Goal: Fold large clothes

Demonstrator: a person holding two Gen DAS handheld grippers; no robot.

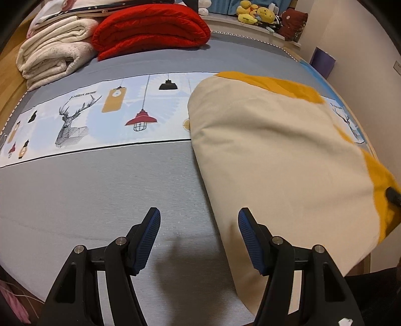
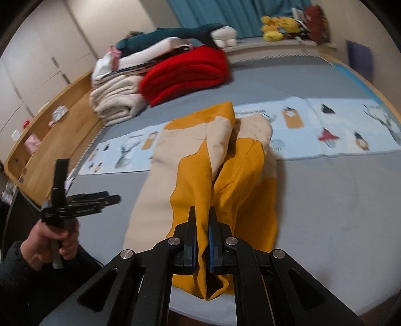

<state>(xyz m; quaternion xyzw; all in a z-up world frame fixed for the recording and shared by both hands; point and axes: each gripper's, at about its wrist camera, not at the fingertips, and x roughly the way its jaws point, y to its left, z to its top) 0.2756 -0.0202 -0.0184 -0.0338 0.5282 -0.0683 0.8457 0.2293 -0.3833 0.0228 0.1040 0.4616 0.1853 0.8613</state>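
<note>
A large cream and mustard-yellow garment (image 1: 275,150) lies on the grey bed, partly folded. In the right wrist view the garment (image 2: 200,155) has its yellow part lifted toward the camera. My right gripper (image 2: 202,213) is shut on a fold of the yellow cloth and holds it above the bed. My left gripper (image 1: 199,215) is open and empty, over the grey sheet at the garment's left edge, its right finger over the cream cloth. It also shows in the right wrist view (image 2: 110,199), at the left, held in a hand.
A folded red blanket (image 1: 150,27) and a cream blanket (image 1: 55,55) are stacked at the far side of the bed. Plush toys (image 1: 258,13) sit on a ledge behind. A wooden bed frame (image 2: 57,140) runs along the left. A printed strip (image 1: 100,117) crosses the sheet.
</note>
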